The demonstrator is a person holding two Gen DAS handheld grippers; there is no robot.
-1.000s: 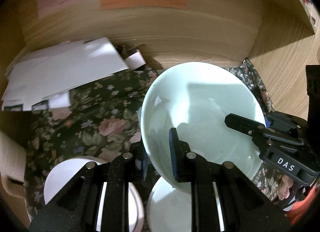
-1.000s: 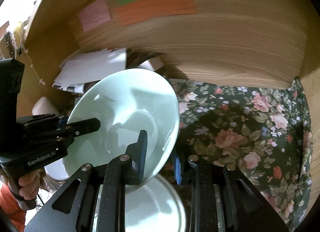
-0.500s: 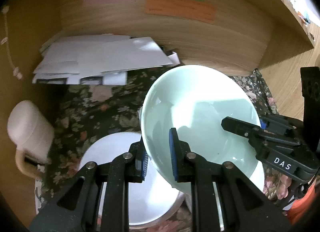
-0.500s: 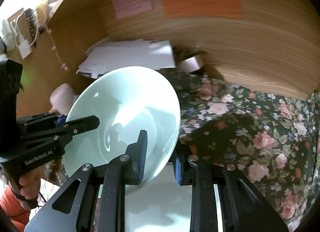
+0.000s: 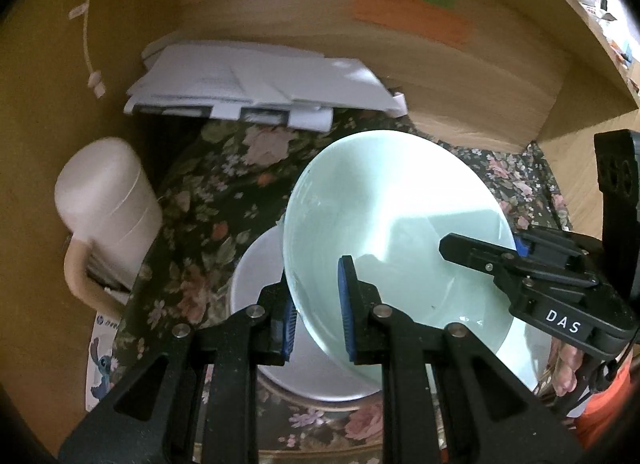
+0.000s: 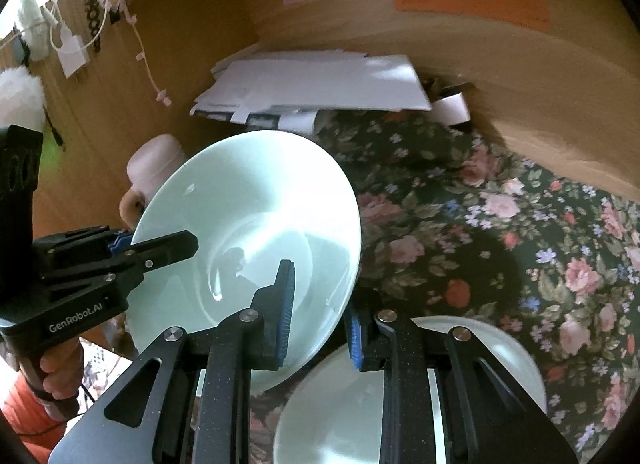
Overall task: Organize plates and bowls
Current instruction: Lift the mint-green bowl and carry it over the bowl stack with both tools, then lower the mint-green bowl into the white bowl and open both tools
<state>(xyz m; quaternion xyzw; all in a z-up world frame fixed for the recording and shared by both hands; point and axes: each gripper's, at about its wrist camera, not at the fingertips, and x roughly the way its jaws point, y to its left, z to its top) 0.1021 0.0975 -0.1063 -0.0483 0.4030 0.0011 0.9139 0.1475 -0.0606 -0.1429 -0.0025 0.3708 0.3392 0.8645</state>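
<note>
A pale green bowl hangs tilted above the floral cloth, held by both grippers at opposite rims. My left gripper is shut on its near-left rim, one blue pad inside and one outside. My right gripper is shut on the right rim in the same way. Each gripper shows in the other's view: the right gripper and the left gripper. A white bowl sits on the cloth below the held bowl's left side. Another pale dish lies under my right gripper.
A pink mug stands at the left by the wooden side wall. White papers are stacked against the back wall, a tape roll beside them. Floral cloth stretches to the right.
Both grippers have carried the green bowl leftward over the cloth. The mug has come into view, and the white bowl now lies beneath the held bowl.
</note>
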